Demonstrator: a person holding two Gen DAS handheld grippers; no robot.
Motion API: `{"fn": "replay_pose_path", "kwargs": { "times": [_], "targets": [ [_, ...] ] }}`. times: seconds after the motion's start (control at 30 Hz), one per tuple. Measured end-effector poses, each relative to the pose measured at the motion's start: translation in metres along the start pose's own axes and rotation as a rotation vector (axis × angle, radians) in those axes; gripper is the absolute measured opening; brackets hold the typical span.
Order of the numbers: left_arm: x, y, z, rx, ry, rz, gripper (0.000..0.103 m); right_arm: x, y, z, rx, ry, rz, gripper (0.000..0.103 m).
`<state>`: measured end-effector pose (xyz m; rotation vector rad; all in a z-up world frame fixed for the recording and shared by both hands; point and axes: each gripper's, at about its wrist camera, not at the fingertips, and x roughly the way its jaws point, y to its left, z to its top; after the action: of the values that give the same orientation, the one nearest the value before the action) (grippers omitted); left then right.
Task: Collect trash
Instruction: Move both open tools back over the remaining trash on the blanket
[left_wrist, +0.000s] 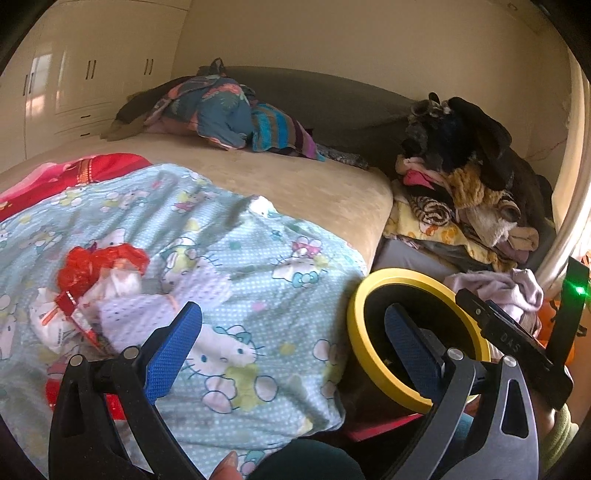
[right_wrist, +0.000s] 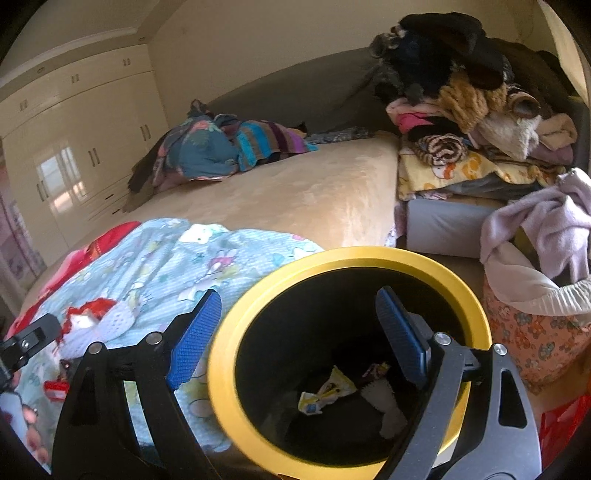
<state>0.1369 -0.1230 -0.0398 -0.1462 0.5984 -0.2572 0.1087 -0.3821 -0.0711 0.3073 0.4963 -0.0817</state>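
A heap of trash (left_wrist: 99, 288), a red plastic bag with white tissues and wrappers, lies on the Hello Kitty blanket (left_wrist: 236, 258) on the bed. My left gripper (left_wrist: 291, 350) hangs open over the blanket just right of the heap, with nothing between its blue pads. Beside the bed stands a black bin with a yellow rim (right_wrist: 354, 254); in the left wrist view this bin (left_wrist: 354, 332) is at the right. My right gripper (right_wrist: 299, 338) is open and empty above the bin's mouth. A crumpled wrapper (right_wrist: 325, 395) and white tissue (right_wrist: 384, 402) lie inside the bin.
A tall stack of clothes (left_wrist: 461, 177) rises to the right of the beige bed (left_wrist: 295, 181). More folded clothes (left_wrist: 221, 110) sit at the bed's far side, near cream wardrobes (left_wrist: 74, 85). A floral laundry bag (right_wrist: 535, 339) with lilac cloth stands right of the bin.
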Motion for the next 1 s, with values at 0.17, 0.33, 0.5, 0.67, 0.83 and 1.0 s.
{"fn": "replay_pose_path", "kwargs": {
  "times": [0.17, 0.33, 0.5, 0.67, 0.83, 1.0],
  "targets": [
    [-0.007, 0.009, 0.001, -0.01, -0.018, 0.026, 0.097, -0.005, 0.018, -0.001, -0.035, 0.005, 0.045, 0.078],
    [-0.014, 0.023, 0.004, -0.034, -0.038, 0.055, 0.096, -0.012, 0.039, -0.004, -0.067, 0.009, 0.1, 0.078],
    [-0.022, 0.041, 0.007, -0.069, -0.06, 0.088, 0.096, -0.018, 0.061, -0.007, -0.111, 0.011, 0.15, 0.078],
    [-0.031, 0.055, 0.011, -0.088, -0.087, 0.112, 0.096, -0.026, 0.085, -0.013, -0.173, 0.003, 0.2, 0.078],
    [-0.038, 0.072, 0.013, -0.119, -0.102, 0.132, 0.097, -0.033, 0.104, -0.016, -0.221, -0.001, 0.241, 0.079],
    [-0.042, 0.089, 0.013, -0.156, -0.113, 0.156, 0.097, -0.037, 0.116, -0.02, -0.255, -0.002, 0.264, 0.082]
  ]
}}
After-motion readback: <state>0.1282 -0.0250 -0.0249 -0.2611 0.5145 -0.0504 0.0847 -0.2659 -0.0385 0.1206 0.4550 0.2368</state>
